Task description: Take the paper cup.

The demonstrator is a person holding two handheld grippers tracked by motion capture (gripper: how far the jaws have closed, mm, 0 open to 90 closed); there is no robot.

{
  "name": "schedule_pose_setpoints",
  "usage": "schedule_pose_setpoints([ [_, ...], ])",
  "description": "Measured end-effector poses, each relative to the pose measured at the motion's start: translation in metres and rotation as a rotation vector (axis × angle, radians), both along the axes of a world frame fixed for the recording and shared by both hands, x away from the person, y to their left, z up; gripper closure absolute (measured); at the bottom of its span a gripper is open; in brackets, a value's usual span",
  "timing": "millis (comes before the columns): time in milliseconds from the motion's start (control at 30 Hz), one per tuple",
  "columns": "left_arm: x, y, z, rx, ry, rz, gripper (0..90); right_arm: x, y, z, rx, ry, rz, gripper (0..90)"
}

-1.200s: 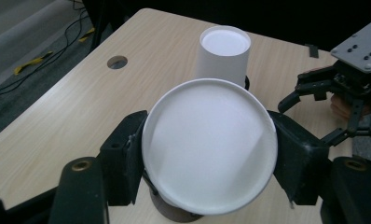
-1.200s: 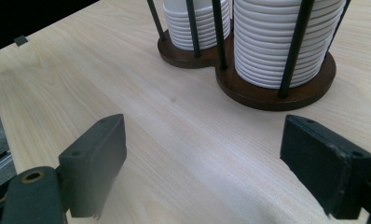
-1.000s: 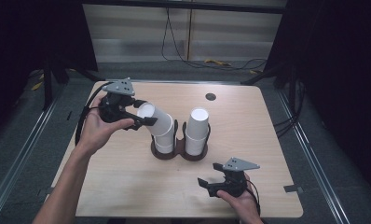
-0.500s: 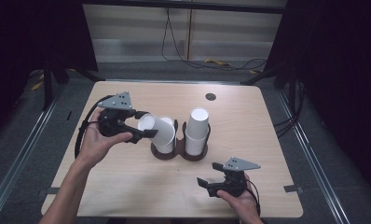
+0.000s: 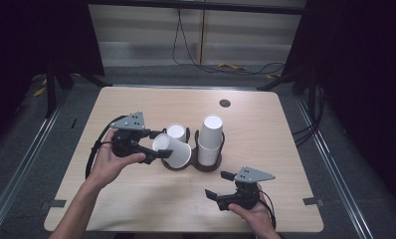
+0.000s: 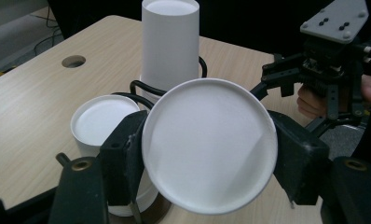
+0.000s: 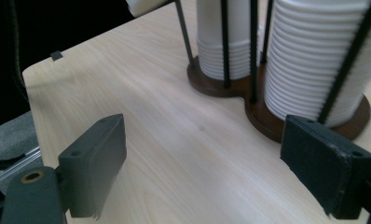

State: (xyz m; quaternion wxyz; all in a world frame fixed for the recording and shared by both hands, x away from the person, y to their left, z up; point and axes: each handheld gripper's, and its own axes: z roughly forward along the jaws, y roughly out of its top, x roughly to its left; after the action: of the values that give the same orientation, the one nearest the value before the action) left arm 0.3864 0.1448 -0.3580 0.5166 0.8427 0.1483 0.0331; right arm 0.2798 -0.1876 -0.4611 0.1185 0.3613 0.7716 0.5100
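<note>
Lab, black curtains, floor cables

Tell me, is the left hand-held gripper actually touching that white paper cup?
Touching. In the left gripper view, the left hand-held gripper has both black jaws pressed against the white paper cup.

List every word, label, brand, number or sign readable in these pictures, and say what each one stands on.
There is no readable text. The white paper cup held in the left gripper, the stacked white cups in the black wire holder, the light wooden table and the right gripper are all unmarked.
</note>
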Motion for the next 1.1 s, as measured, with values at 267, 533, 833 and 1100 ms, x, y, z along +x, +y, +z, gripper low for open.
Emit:
schedule_pose_setpoints([
  [267, -0.003, -0.008, -0.011, -0.031, 0.015, -0.028, 34.1, 0.003, 0.013, 0.016, -0.006, -0.050, 0.031, 14.8],
  [533, -0.011, -0.016, -0.027, -0.047, 0.025, -0.053, 34.1, 0.000, 0.014, 0.014, 0.051, -0.061, 0.060, 14.4],
  [833, -0.016, -0.024, -0.035, -0.068, 0.041, -0.083, 34.1, -0.003, 0.016, 0.013, 0.067, -0.087, 0.103, 14.3],
  [1100, -0.021, -0.024, -0.038, -0.096, 0.049, -0.112, 34.2, -0.003, 0.015, 0.013, 0.081, -0.103, 0.115, 14.3],
])
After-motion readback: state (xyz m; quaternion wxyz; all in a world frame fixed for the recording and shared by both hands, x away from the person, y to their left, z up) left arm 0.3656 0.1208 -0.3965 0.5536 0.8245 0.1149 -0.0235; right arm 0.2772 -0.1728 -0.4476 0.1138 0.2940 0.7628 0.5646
